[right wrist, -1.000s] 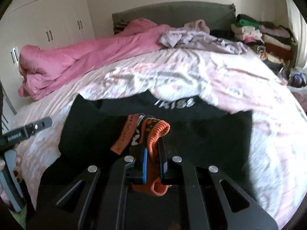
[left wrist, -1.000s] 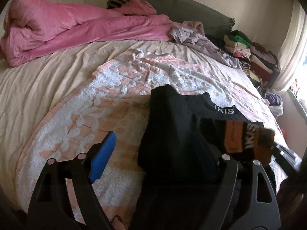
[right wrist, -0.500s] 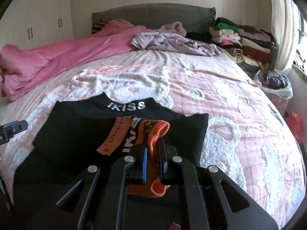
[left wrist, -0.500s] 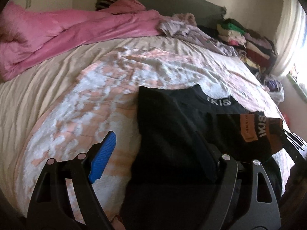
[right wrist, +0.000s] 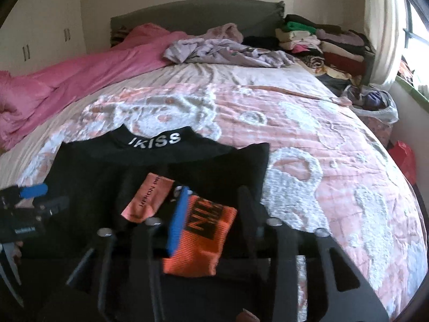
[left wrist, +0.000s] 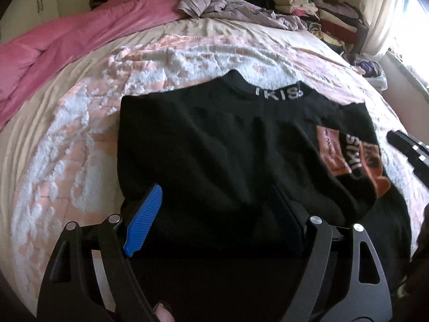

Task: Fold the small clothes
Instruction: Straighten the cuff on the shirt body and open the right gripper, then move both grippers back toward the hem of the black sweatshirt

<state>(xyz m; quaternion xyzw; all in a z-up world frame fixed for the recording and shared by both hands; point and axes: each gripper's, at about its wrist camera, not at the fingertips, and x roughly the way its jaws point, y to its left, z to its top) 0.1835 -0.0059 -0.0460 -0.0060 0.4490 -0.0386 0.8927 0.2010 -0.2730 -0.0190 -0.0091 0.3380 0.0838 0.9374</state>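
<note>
Mid-fold on the black top, spread flat on the bed with its orange cuff laid across the body. Right gripper jaws opening, cuff lying loose between them, seemingly just released. Left gripper jaws wide, empty, above the near hem. Next, probably: clear the right jaws, then pinch the hem for the following fold.

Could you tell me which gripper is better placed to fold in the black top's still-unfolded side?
Probably the left: the left gripper hangs wide open over the black top near its unfolded edge, while the right gripper is opening around the orange cuff.
</note>
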